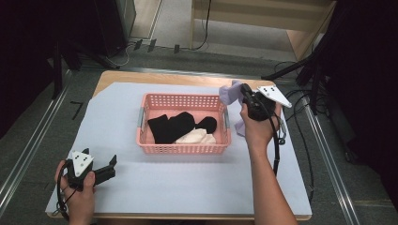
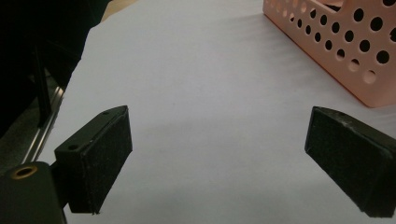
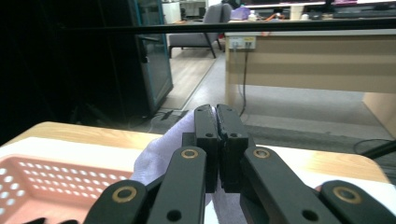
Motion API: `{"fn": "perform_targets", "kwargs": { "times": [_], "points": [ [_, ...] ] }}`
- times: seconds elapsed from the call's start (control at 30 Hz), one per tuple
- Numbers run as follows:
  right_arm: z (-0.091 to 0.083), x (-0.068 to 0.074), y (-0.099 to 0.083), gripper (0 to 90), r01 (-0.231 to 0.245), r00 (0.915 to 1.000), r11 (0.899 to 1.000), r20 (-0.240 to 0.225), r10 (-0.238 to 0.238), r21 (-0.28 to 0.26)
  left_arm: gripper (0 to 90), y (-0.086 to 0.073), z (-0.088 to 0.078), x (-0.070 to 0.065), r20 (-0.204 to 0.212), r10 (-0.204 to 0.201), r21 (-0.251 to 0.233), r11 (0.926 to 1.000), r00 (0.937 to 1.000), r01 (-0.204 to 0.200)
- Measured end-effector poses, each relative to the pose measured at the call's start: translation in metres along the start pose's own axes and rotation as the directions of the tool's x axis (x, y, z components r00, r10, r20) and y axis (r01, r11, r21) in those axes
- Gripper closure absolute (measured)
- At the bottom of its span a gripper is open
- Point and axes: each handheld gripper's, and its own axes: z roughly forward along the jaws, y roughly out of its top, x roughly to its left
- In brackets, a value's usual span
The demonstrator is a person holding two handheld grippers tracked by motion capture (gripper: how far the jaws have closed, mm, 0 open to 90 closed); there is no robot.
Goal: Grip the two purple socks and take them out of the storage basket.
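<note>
Nearest the high camera, at the table's front left corner, the left gripper rests low over the white sheet in a hand; part of that forearm is cut off by the bottom edge. Its jaws stand wide apart with nothing between them, and the left gripper view confirms this: bare sheet lies between the two black pads, with a corner of the basket at upper right, the rest cut off by the frame.

Toward the middle, the pink basket sits on the sheet. Inside lie black socks and a cream one, overlapping so that their number is hard to make out.

Farther right, just beyond the basket's right rim, the right gripper is held up in a hand. Its jaws are pressed together on a lilac sock, which hangs in the air beside the basket's far right corner, part of it hidden behind the hand and gripper. In the right gripper view the jaws meet with no gap, and the sock bulges out to their left and below them; the pinched part itself is hidden between the pads. The basket shows at lower left, cropped.
</note>
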Motion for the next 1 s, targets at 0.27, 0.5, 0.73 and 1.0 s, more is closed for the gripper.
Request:
{"fn": "perform_targets", "kwargs": {
  "times": [0.27, 0.5, 0.73, 1.0],
  "points": [
    [-0.011, -0.027, -0.009, 88.8, -0.016, 0.9988, 1.000, 0.046, 0.016, 0.011, 8.2, 0.000, 0.000, 0.000, 0.001, -0.001, -0.006, 1.0000, 1.0000, 0.001],
    [-0.011, -0.044, -0.026, 88.7, -0.019, 0.9966, 0.998, 0.081, 0.015, 0.053, 8.2, 0.000, -0.001, 0.000, 0.001, 0.001, -0.007, 1.0000, 1.0000, -0.001],
    [-0.010, -0.059, -0.055, 88.2, -0.034, 0.9930, 0.991, 0.116, 0.020, 0.126, 8.3, -0.001, -0.001, 0.000, 0.004, -0.004, -0.014, 0.9999, 1.0000, 0.004],
    [-0.022, -0.067, -0.066, 62.6, -0.129, 0.9888, 0.987, 0.088, 0.121, 0.092, 8.2, -0.001, -0.001, -0.001, 0.000, 0.003, -0.012, 0.9999, 1.0000, -0.003]
  ]
}}
